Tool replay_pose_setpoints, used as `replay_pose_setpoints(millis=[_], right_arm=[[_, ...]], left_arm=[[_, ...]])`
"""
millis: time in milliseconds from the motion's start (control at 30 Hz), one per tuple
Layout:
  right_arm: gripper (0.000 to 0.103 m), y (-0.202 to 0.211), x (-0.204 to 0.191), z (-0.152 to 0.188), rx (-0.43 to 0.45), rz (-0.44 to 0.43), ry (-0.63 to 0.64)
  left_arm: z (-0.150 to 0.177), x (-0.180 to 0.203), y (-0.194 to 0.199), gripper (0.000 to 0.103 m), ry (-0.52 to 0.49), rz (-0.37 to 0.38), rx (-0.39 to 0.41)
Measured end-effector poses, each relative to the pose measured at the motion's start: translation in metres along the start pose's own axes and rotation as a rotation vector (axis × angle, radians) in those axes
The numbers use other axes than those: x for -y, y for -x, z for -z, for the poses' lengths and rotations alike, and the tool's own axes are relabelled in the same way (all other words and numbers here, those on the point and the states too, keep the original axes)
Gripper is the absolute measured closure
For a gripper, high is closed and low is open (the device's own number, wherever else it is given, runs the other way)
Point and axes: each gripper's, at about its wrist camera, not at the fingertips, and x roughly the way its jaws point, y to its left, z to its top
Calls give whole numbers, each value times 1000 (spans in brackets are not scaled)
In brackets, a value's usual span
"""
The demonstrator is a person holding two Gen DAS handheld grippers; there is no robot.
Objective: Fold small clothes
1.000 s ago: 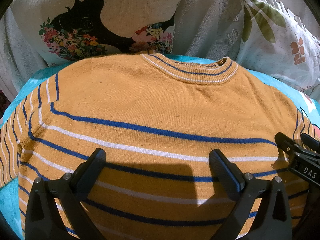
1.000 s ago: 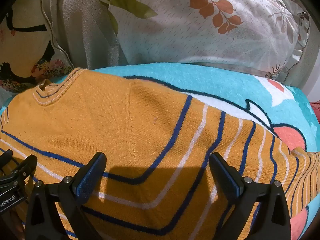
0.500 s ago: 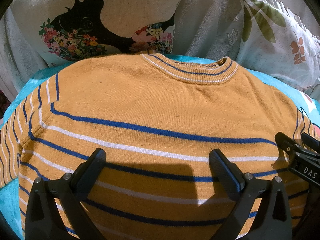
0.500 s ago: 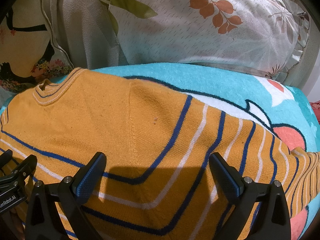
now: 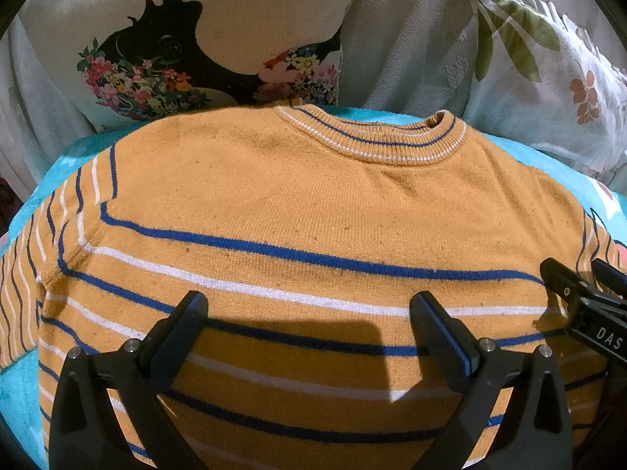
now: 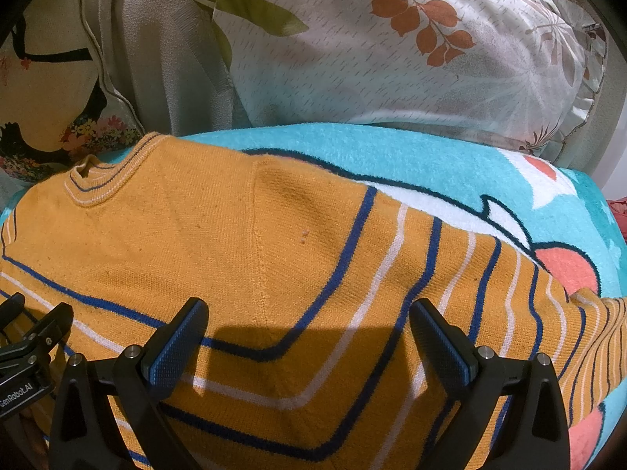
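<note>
A small orange sweater with blue and white stripes lies flat, front up, collar toward the pillows. In the right wrist view the same sweater shows its right shoulder and striped sleeve spread out to the side. My left gripper hovers open over the chest stripes with nothing between its fingers. My right gripper hangs open over the right shoulder area, holding nothing. Each gripper appears at the edge of the other's view.
The sweater rests on a turquoise towel with a cartoon print. Behind it stand a cushion with a black and floral design, grey fabric and a white pillow with a leaf print.
</note>
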Motion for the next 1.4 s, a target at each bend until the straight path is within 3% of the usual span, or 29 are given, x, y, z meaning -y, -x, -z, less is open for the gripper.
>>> replay_pose_setpoints(millis=[733, 1233, 1400], right_arm=[[0, -1, -1, 1, 0, 1, 0], [0, -2, 1, -1, -7, -39, -8], [0, -2, 13, -7, 0, -90, -55]], left_arm=[[-5, 5, 1, 0, 22, -24, -5], [-1, -13, 13, 0, -29, 124, -51], [3, -12, 11, 0, -103, 94, -54]])
